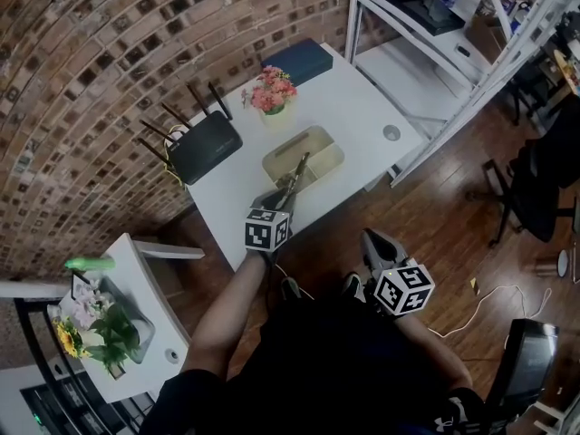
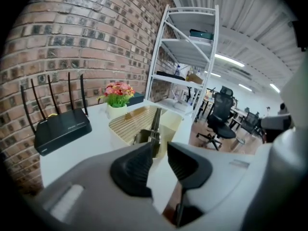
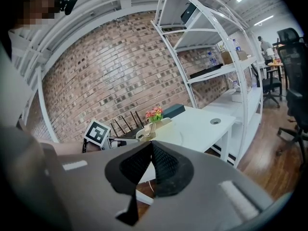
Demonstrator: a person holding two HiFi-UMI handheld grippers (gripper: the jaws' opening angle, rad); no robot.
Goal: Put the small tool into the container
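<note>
"Where was the tool?"

"The small dark metal tool [image 2: 155, 124] lay slanted in the pale cream rectangular container [image 2: 172, 123] on the white table [image 1: 362, 107], its near end at the rim."

"And your grippers?"

"My left gripper [image 2: 160, 150] stood just behind it, jaws apart, pressing nothing. My right gripper [image 3: 150, 149] was closed and empty, away from the table."
</note>
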